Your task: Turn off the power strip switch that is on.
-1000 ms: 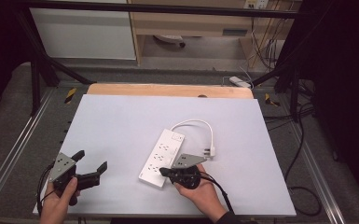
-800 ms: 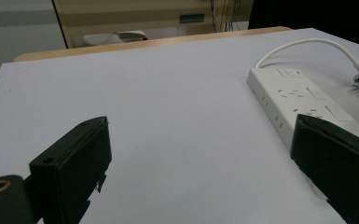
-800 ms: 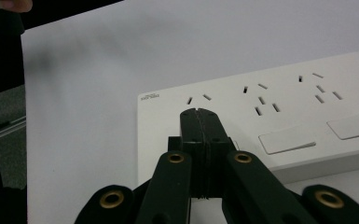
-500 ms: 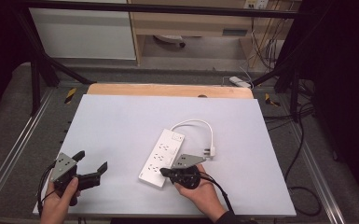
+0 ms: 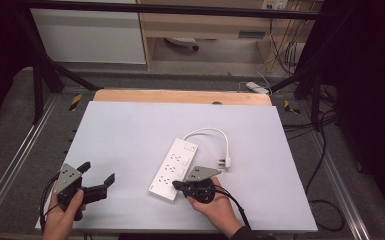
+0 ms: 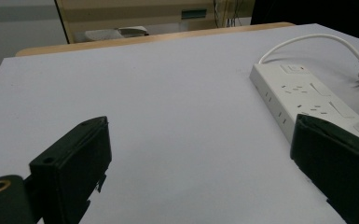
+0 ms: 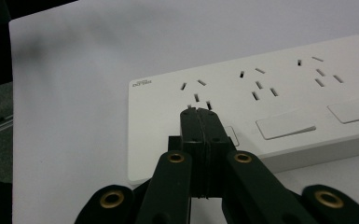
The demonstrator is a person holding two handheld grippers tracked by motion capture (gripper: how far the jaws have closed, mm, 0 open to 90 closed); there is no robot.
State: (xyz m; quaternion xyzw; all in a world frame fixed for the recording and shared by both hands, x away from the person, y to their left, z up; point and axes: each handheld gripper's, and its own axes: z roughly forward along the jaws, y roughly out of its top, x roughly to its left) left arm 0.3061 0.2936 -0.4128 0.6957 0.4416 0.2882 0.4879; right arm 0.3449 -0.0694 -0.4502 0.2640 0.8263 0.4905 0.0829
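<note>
I've got the bench [image 5: 130,135] spread out below me, its pale sheet bare across the far and left parts, a strip of wood showing along the far edge. Near the middle, slightly toward my right, lies the white power strip [image 5: 174,167], flat and angled, its near end pointing at my right hand. Its white cable [image 5: 212,132] loops off the far end and curls round to the plug [image 5: 224,162], which lies on the sheet just beside the strip's right flank. Now my right tool [image 5: 176,185]: jaws pressed together with nothing between them, tips sitting right over the near end of the strip, by the last socket and beside its rocker switch [image 7: 285,126]; I can't tell whether they touch the casing. My left tool [image 5: 97,176] sits at the near left corner, well apart from the strip, jaws spread wide and holding nothing, hovering just over the sheet.
</note>
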